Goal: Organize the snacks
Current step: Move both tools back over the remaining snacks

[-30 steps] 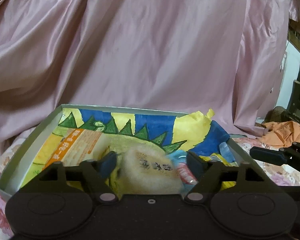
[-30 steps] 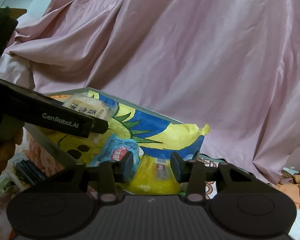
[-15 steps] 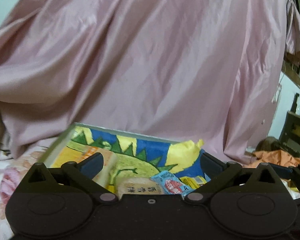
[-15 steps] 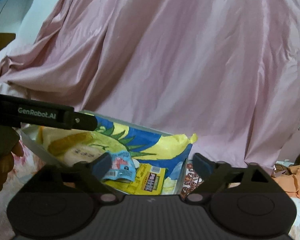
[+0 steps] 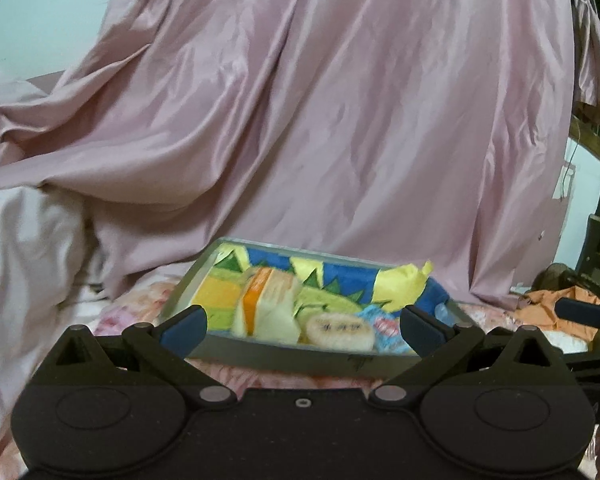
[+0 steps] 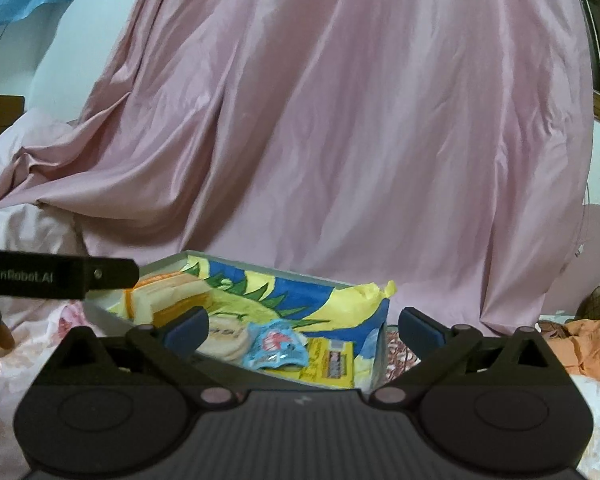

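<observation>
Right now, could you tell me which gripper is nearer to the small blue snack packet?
Right. The right gripper frames the small blue snack packet between open fingers; the left gripper faces it off-centre, nearer its right finger.

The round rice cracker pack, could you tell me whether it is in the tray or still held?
In the tray. The rice cracker pack lies there beside a blue packet, and the left tongs gape empty.

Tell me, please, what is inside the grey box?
The grey box holds a large pineapple-print bag, a round rice cracker pack, a small blue packet and a yellow packet. Anything beneath them is covered.
</observation>
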Demonstrator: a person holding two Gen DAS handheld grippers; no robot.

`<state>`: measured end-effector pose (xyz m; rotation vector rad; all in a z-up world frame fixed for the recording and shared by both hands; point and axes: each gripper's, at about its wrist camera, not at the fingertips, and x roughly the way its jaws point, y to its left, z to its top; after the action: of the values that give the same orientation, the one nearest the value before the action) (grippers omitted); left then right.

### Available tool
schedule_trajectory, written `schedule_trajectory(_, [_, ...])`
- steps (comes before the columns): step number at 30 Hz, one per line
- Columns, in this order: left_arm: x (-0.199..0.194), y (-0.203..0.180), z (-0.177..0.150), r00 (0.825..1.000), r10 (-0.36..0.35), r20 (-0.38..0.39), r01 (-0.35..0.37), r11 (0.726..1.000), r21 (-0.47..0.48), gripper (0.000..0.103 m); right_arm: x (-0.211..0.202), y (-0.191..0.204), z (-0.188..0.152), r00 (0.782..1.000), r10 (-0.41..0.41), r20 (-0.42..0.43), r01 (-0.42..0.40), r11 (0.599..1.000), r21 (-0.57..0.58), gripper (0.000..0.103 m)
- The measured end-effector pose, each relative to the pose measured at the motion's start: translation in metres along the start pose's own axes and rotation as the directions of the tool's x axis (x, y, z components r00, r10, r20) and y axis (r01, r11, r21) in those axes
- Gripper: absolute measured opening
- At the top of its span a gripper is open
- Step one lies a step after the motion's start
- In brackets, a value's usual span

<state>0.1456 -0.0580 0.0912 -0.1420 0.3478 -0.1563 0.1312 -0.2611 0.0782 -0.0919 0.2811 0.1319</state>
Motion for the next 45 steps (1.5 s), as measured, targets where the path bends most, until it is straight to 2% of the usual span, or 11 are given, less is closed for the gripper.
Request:
schedule_trajectory(16, [-0.068,0.030,-0.056,0.988,0.103,-0.111,-0.095,0.993,0.072,0.102,-0.051,0.039,-0.030,0.995,0.058,-0.081,-0.058,0.998,0.009,0.103])
schedule_trajectory(24, [-0.080,0.040,-0.086,0.979,0.108,-0.173,-0.097,0.993,0.073,0.102,-0.071,0.054,-0.052,0.987,0.075,-0.141,-0.074,0.997,0.011,0.103])
schedule_trajectory(33, [-0.065,0.043,-0.108,0.953,0.091,-0.288,-0.065,0.993,0.099,0.102,-0.081,0.064,-0.082,0.962,0.081,-0.260,-0.084,0.996,0.001,0.103])
schedule_trajectory(39, [-0.058,0.046,-0.115,0.942,0.085,-0.325,-0.058,0.994,0.093,0.102,-0.075,0.069,-0.099,0.937,0.091,-0.337,-0.092,0.996,0.013,0.103])
schedule_trajectory(45, [-0.053,0.048,-0.119,0.938,0.086,-0.336,-0.056,0.994,0.099,0.102,-0.066,0.073,-0.109,0.917,0.083,-0.390,-0.088,0.996,0.006,0.103])
